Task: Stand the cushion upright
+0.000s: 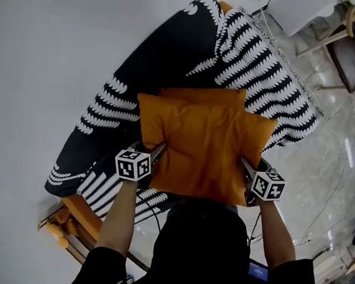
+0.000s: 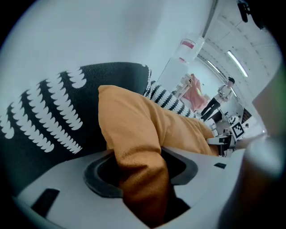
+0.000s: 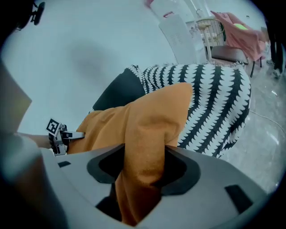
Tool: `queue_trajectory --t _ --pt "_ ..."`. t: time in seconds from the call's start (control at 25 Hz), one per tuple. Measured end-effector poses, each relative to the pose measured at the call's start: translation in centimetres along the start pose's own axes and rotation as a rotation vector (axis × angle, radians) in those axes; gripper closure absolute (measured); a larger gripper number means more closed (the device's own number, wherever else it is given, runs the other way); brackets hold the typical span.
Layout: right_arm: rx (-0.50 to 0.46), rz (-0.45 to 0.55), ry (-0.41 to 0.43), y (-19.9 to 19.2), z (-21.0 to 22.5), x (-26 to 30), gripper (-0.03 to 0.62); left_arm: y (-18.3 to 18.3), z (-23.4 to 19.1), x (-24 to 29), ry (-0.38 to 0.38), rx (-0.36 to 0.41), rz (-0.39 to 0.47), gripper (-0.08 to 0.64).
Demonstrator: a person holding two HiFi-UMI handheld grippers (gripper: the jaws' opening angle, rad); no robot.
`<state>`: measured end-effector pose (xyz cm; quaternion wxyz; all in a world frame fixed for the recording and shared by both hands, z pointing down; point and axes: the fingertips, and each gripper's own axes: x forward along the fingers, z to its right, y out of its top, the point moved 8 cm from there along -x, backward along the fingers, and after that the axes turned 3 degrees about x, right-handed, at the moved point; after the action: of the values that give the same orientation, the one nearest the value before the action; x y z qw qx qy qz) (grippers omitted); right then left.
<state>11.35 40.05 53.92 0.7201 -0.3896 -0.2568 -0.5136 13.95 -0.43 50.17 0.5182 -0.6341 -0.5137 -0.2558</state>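
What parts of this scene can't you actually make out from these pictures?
- Head view: what lies beneath the orange cushion, hidden by it and the person's body.
- Head view: a second orange pillow behind it, mostly covered.
- Head view: the chair, mostly draped by the patterned throw.
- Gripper views: left gripper and right gripper jaws' inner faces, buried in cushion fabric.

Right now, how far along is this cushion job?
Done: both tools have hold, the left tool and right tool each pinching an edge of the orange cushion. In hand: the cushion is held between them over the black-and-white covered sofa. Left: set it standing on the sofa and let go; it doesn't look settled yet.
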Motion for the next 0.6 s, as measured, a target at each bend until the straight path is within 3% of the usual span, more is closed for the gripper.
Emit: queue_trajectory --t 0.16,0.28,0.44,0.6 --pt "-0.051 0.017 0.002 0.5 -2.3 -3.5 0.341 0.5 3.1 -4.4 -0.016 0.022 0.072 0.301" --pt "-0.116 0.065 0.023 2.8 -3.8 -5.3 0.342 1.1 4.9 -7.6 -0.005 0.014 0.179 0.305" --pt "-0.238 0.110 0.085 5.9 -7.5 -6.4 0.342 0.6 5.7 -12.9 0.075 -0.004 0.330 0.305" --pt "-0.389 0.138 0.166 7.8 -13.7 -5.6 0.339 -2.2 4.3 -18.5 0.183 -0.058 0.478 0.305"
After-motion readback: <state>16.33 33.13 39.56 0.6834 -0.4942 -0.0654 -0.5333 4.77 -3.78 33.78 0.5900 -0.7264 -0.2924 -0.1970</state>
